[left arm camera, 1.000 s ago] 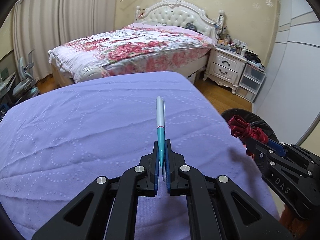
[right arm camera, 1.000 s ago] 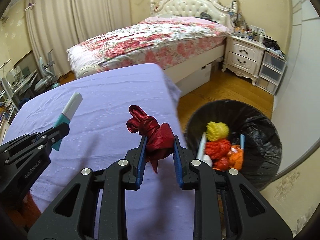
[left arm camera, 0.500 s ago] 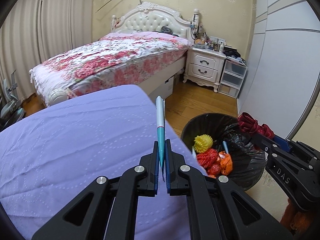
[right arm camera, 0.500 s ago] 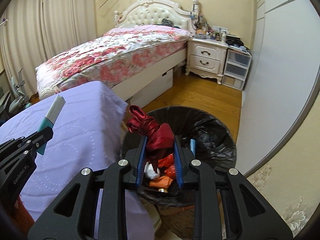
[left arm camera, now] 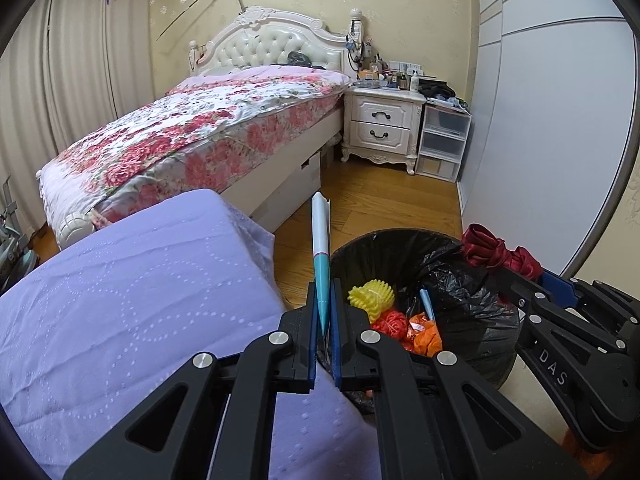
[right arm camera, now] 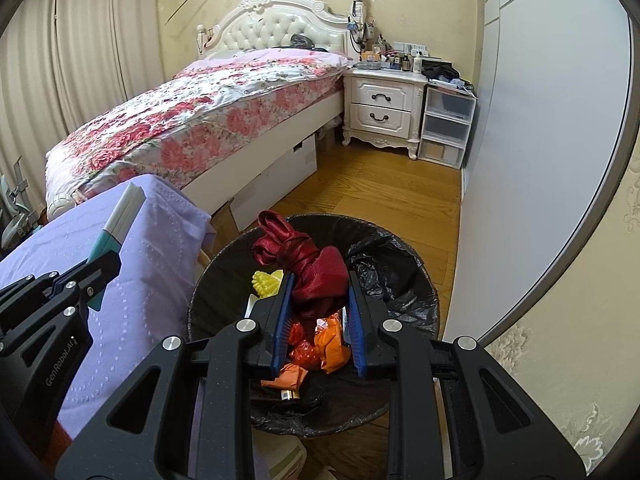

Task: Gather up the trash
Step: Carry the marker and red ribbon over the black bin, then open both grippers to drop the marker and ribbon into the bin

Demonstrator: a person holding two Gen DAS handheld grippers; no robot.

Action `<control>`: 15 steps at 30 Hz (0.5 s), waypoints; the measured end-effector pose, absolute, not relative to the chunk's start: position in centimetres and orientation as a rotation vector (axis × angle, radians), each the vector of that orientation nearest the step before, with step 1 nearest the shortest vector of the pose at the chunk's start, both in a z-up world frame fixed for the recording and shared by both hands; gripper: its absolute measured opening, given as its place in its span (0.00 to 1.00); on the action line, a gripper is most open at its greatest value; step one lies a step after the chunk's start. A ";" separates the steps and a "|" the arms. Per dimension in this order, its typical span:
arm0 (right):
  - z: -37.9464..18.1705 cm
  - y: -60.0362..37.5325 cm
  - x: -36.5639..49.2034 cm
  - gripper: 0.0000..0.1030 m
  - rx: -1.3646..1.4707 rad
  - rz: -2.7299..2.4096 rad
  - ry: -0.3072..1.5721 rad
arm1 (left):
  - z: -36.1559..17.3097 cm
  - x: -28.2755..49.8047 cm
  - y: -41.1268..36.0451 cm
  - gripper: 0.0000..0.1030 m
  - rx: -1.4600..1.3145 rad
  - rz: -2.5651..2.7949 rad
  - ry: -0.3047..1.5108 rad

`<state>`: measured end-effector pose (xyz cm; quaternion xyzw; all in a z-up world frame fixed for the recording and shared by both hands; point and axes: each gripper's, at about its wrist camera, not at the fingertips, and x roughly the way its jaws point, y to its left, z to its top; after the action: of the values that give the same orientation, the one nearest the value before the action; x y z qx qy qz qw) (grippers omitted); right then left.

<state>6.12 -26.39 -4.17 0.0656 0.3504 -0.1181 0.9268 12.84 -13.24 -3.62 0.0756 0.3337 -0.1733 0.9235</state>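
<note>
My left gripper (left arm camera: 324,296) is shut on a flat white and teal packet (left arm camera: 321,248) that stands up edge-on, just left of the black-lined trash bin (left arm camera: 472,276). In the right wrist view the same packet (right arm camera: 120,216) sticks up from the left gripper (right arm camera: 105,262) over the purple cover. My right gripper (right arm camera: 320,284) is shut on a knotted dark red ribbon (right arm camera: 308,260) and hangs right above the bin (right arm camera: 404,276). Inside the bin lie a yellow foam net (left arm camera: 372,294), red netting and orange wrappers (right arm camera: 328,344).
A purple-covered surface (left arm camera: 132,300) lies at the left, its corner beside the bin. Behind it stand a floral bed (left arm camera: 208,128), a white nightstand (left arm camera: 380,128) and plastic drawers (left arm camera: 442,140). A white wardrobe (left arm camera: 552,128) runs along the right. Wooden floor (right arm camera: 380,196) lies between.
Both grippers swung to the right, off the purple surface toward the bin. The right one now hangs over the bin's opening; the left one has reached its left rim. Both grips are unchanged.
</note>
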 end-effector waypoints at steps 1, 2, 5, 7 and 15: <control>-4.2 -26.6 6.2 0.24 0.137 -0.244 0.718 | -3.7 13.0 -13.5 0.06 0.160 -0.357 0.686; -4.2 -26.7 6.3 0.24 0.140 -0.245 0.717 | -3.8 13.0 -13.8 0.06 0.163 -0.357 0.686; -4.4 -27.2 6.6 0.24 0.149 -0.253 0.716 | -4.0 13.4 -14.5 0.06 0.169 -0.358 0.692; -4.6 -27.5 6.8 0.24 0.154 -0.256 0.718 | -4.1 13.4 -14.7 0.06 0.170 -0.359 0.694; -5.1 -28.4 7.8 0.24 0.176 -0.269 0.730 | -4.2 14.3 -16.1 0.06 0.190 -0.368 0.696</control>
<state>7.76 -28.36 -5.11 0.0856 0.3556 -0.1308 0.9215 14.28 -16.12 -4.19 0.0926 0.3386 -0.1788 0.9191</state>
